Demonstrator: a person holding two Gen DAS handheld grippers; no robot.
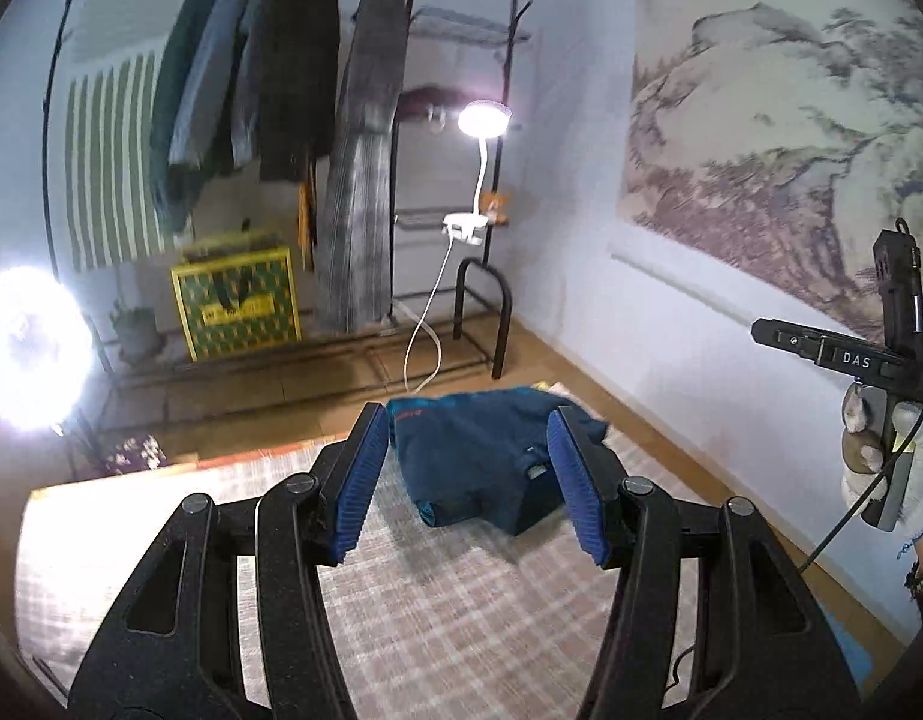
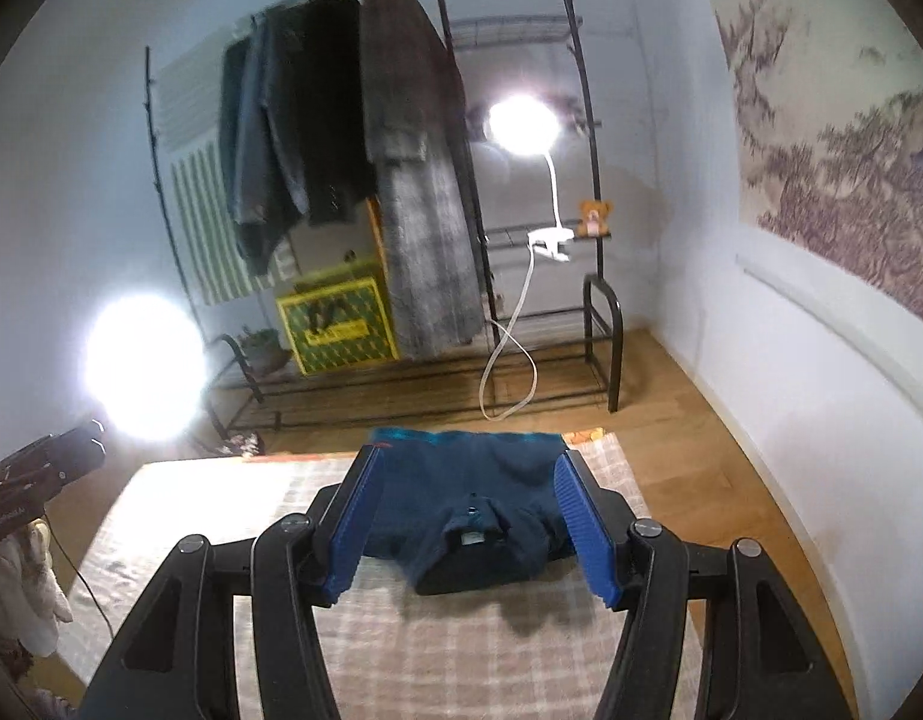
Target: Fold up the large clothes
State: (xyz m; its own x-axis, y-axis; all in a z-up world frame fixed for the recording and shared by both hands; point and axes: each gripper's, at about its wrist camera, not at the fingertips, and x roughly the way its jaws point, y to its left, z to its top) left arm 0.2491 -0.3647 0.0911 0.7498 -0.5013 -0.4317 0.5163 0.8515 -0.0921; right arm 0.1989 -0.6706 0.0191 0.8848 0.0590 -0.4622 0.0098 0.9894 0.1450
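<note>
Both tongs hang in the air with jaws spread and nothing between the blue pads. The left tongs and the right tongs point down at a folded navy garment that lies at the far end of a checked blanket, collar toward the cameras. Neither pair touches it. A gloved hand grips the right tool's handle at the edge of the left view. Behind stand a clothes rack with hanging coats and a lit clip lamp.
</note>
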